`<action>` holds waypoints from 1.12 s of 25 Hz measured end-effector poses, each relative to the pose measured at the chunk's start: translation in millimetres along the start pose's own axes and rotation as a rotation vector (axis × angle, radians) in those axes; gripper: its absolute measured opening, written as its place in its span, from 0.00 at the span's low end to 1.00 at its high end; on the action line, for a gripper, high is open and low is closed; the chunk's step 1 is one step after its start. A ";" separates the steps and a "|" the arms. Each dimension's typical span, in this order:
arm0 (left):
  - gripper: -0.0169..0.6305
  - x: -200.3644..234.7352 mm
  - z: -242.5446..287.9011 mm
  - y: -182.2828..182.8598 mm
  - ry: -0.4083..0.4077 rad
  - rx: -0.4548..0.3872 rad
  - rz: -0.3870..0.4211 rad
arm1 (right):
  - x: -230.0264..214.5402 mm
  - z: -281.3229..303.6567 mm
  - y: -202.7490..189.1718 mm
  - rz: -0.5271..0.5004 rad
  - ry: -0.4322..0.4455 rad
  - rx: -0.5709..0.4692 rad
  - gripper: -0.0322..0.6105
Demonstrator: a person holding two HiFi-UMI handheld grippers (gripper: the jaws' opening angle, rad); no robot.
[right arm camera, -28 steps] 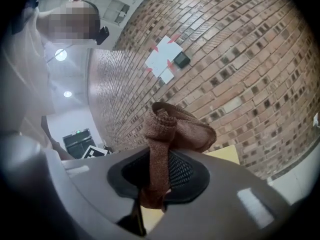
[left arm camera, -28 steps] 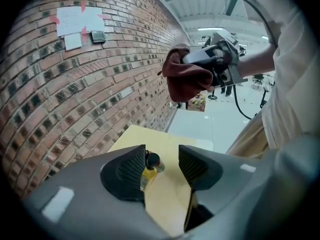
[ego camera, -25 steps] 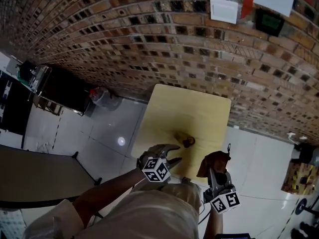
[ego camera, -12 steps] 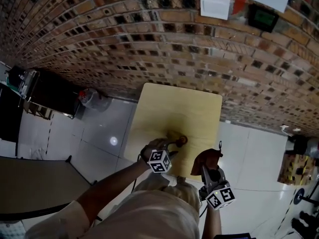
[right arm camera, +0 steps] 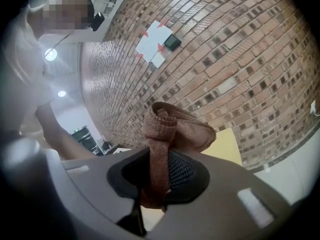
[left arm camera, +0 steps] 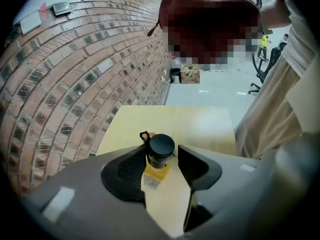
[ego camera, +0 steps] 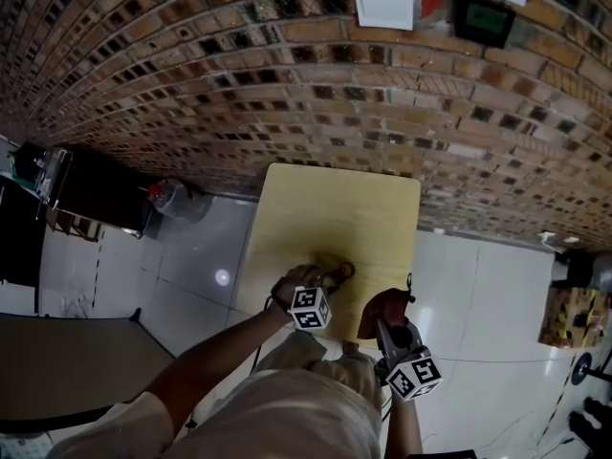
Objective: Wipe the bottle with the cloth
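Currently the left gripper (left arm camera: 161, 160) points steeply down at the worktop (ego camera: 335, 208), and the bottle (left arm camera: 160, 151), yellow with a black cap, stands upright between its fingers (left arm camera: 131, 169). These have just been closing but remain released, with a narrow gap visible beside the cap on the right. The bottle stands on the near part of the worktop, which abuts a brick wall (ego camera: 287, 84). The right gripper (right arm camera: 157, 184) hangs just right of the left one at the near edge, its fingers (right arm camera: 186, 176) clenched on the folded brown cloth (right arm camera: 162, 129), clear of the bottle.
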State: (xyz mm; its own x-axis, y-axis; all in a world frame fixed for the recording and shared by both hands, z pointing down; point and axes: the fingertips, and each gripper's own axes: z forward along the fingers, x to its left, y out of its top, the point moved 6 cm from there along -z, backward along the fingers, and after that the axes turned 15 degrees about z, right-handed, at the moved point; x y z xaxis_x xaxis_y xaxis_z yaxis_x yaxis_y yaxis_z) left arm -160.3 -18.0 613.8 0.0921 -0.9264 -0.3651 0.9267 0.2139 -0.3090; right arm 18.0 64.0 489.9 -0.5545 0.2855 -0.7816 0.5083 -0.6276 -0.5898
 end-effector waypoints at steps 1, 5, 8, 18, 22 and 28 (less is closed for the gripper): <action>0.36 -0.1 0.0 0.2 0.007 0.007 -0.003 | -1.3 0.4 -2.1 0.002 0.001 0.004 0.16; 0.35 -1.7 2.0 0.4 0.035 0.036 -0.007 | -7.9 0.8 -8.2 0.004 0.002 0.018 0.16; 0.33 -2.5 1.9 3.6 0.067 0.047 -0.015 | -13.4 -1.6 -12.9 0.004 -0.005 0.029 0.16; 0.28 6.2 -9.8 7.1 0.080 -0.018 -0.240 | -25.9 -11.1 -24.3 0.001 -0.025 0.048 0.16; 0.28 14.8 -19.9 1.0 0.072 -0.090 -0.456 | -35.1 -14.1 -31.4 0.001 -0.048 0.056 0.16; 0.27 18.7 -30.6 -11.0 0.075 -0.163 -0.749 | -46.2 -16.4 -45.5 0.022 -0.073 0.068 0.16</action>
State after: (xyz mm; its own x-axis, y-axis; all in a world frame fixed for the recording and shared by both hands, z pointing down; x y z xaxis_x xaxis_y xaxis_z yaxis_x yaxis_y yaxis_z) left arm -179.9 -28.3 583.5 -0.5691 -0.8197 -0.0647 0.6662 -0.4136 -0.6206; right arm 31.3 91.2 549.5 -0.5918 0.2192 -0.7757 0.4761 -0.6815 -0.5558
